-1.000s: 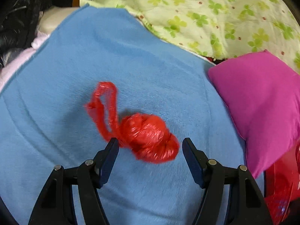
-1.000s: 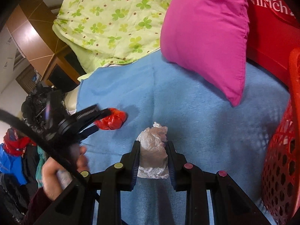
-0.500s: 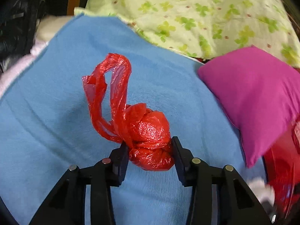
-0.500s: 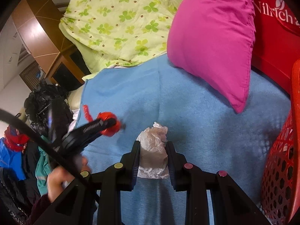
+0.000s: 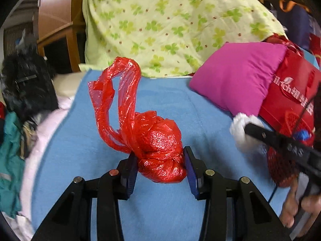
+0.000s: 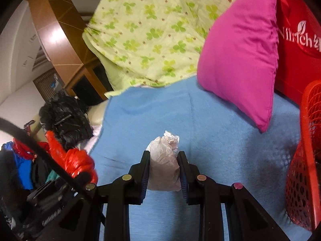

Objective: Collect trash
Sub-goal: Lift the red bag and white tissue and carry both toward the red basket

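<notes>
My left gripper (image 5: 160, 161) is shut on a knotted red plastic bag (image 5: 158, 138) and holds it above the blue blanket (image 5: 84, 150), with the bag's loose handles standing up to the left. My right gripper (image 6: 163, 163) is shut on a crumpled whitish plastic wad (image 6: 165, 160), also lifted off the blanket (image 6: 220, 124). In the left wrist view the right gripper shows at the right edge with the white wad (image 5: 243, 132) at its tip. In the right wrist view the red bag (image 6: 77, 161) appears at lower left.
A red mesh basket (image 6: 305, 160) stands at the right, by the blanket's edge. A magenta pillow (image 5: 238, 78) leans on a red printed bag (image 5: 291, 92). A green clover-print quilt (image 5: 170, 24) lies behind. Black and mixed clothes (image 5: 26, 88) pile up at the left.
My left gripper closed on the red bag and lifted it off the blanket, swinging right. The right gripper rose a little, still holding the white wad.
</notes>
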`<state>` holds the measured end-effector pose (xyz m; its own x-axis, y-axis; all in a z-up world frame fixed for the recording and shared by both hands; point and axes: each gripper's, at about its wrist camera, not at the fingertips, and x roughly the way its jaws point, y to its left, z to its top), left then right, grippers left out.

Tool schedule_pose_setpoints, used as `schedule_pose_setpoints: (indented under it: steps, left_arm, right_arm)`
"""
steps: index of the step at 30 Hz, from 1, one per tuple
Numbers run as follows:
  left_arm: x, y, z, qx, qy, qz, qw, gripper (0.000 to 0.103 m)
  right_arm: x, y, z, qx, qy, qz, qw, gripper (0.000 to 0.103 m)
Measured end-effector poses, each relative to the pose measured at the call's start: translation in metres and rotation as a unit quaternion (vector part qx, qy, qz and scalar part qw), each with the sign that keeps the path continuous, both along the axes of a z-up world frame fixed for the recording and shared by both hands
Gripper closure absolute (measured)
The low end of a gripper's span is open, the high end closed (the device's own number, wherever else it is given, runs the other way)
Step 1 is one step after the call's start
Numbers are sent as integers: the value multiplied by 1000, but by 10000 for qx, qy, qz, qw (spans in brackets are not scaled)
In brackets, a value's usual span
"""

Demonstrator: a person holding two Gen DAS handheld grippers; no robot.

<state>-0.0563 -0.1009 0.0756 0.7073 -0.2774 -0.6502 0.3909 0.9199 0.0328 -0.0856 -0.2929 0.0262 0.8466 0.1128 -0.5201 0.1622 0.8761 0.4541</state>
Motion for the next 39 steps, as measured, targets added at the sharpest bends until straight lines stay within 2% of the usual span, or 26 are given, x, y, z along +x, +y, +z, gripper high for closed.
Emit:
schedule_pose_setpoints:
  steps: [6, 13, 16, 39]
  left_arm:
    - [-37, -1, 17, 253, -378, -50, 9990, 57]
    - [-61, -5, 26, 424, -641, -78, 9970, 57]
    - [-69, -9, 24, 497, -691, -94, 9963, 57]
    - [-77, -33, 9, 707, -661, -142, 9952, 56]
  right_arm:
    - [-46, 14, 20, -195, -575, 10, 9982, 74]
    - [-91, 14, 28, -323, -889, -173, 9954, 74]
    - [-97, 11, 31, -316, -1014, -194, 9942, 74]
    - [-110, -4, 34, -308, -1059, -249, 9936, 74]
